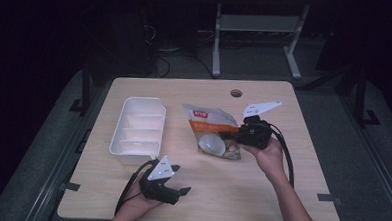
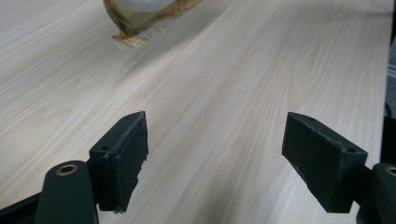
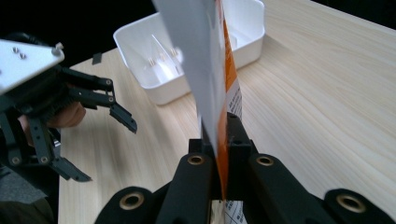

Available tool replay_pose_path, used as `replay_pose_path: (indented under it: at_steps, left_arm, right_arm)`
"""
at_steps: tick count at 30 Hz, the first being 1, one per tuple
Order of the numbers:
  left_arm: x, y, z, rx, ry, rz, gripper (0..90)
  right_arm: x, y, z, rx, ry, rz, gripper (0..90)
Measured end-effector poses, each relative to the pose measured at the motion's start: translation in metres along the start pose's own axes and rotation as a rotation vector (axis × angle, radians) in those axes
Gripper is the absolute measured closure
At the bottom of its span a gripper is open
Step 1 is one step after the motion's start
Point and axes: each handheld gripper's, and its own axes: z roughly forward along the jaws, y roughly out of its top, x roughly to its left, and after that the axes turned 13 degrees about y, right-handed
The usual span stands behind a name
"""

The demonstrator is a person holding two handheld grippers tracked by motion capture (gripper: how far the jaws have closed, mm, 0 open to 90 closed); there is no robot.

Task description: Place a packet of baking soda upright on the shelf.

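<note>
Your right gripper (image 3: 219, 140) is clamped on the edge of the snack pouch (image 1: 213, 132), so the grab is done. Your left gripper (image 1: 177, 182) rests with jaws wide apart and empty, the pouch ahead of it. The divided white tray (image 1: 135, 130) beyond looks unfilled, so that likely remains.
</note>
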Motion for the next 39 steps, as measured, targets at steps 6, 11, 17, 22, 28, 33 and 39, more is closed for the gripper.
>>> replay_pose_path:
  at_steps: [6, 11, 17, 22, 28, 33, 39]
  left_arm:
    - [0.002, -0.004, -0.004, -0.004, 0.002, -0.003, 22.3]
    - [0.002, -0.004, -0.005, -0.01, 0.02, 0.039, 23.1]
    - [0.008, -0.009, -0.003, -0.005, 0.003, 0.014, 23.0]
    - [0.011, -0.01, -0.002, -0.004, 0.001, 0.014, 22.9]
    - [0.012, -0.011, 0.0, -0.004, -0.007, 0.019, 22.8]
    - [0.011, -0.011, 0.002, 0.016, -0.002, 0.04, 23.0]
    - [0.012, -0.012, 0.003, 0.019, -0.01, 0.04, 23.0]
  right_arm:
    - [-0.003, 0.016, 0.014, 0.011, 0.017, -0.007, 89.8]
    - [-0.002, 0.027, 0.019, 0.013, 0.019, -0.015, 89.8]
    - [0.001, 0.048, 0.025, 0.01, 0.023, -0.042, 89.8]
    - [0.003, 0.063, 0.031, 0.008, 0.038, -0.057, 89.8]
    - [0.005, 0.078, 0.04, -0.002, 0.058, -0.072, 89.8]
    - [0.006, 0.093, 0.052, -0.009, 0.082, -0.086, 89.8]
    - [0.011, 0.111, 0.072, -0.001, 0.111, -0.108, 89.8]
